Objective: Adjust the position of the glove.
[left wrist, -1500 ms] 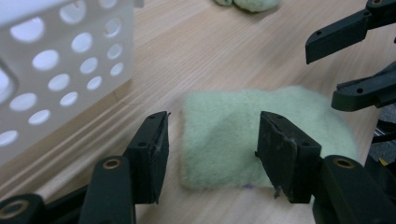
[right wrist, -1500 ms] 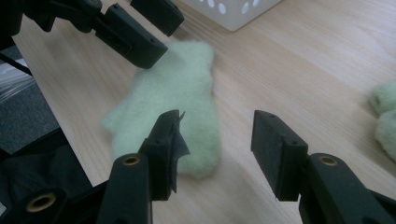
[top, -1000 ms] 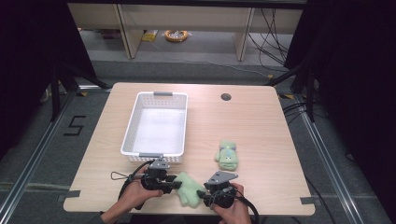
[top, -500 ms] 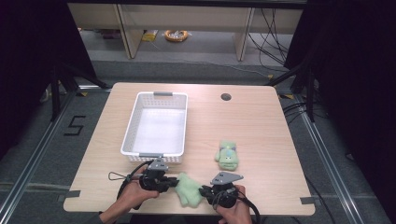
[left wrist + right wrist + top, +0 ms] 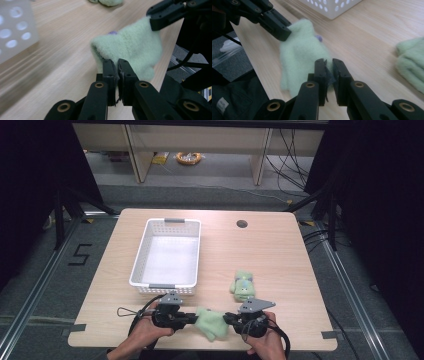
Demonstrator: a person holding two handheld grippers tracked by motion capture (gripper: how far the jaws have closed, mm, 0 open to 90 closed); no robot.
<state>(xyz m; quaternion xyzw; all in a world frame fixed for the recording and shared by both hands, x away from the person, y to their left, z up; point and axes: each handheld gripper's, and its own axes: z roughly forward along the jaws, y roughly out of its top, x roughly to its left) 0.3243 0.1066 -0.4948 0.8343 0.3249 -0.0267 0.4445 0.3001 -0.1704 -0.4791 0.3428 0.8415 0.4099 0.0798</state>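
- The white basket (image 5: 167, 255) stands on the left half of the bench (image 5: 280, 250), its floor bare; it sits where it sat a second ago.
- The left gripper (image 5: 192, 318) has just been closing, and its jaws are now pressed together on one edge of the pale green mitten (image 5: 212, 324). In the left gripper view the fabric (image 5: 132, 47) is nipped between the two black pads, with almost no gap left.
- That mitten hangs stretched between the two grippers at the near edge of the bench, just in front of the basket's near end. A second ago it lay slack between open jaws; now both ends are caught.
- The right gripper (image 5: 229, 318) has likewise just been closing and pinches the mitten's opposite edge; in the right gripper view the cloth (image 5: 299, 55) is bunched between its pads, and the left gripper's jaw bites the far corner.
- The second green mitten (image 5: 243, 286) lies flat on the bench just beyond the right gripper, untouched and unmoved.
- Judgement: the two-handed grasp looks complete, so the mitten is ready to be lifted, probably toward the basket or to be paired with the other one.
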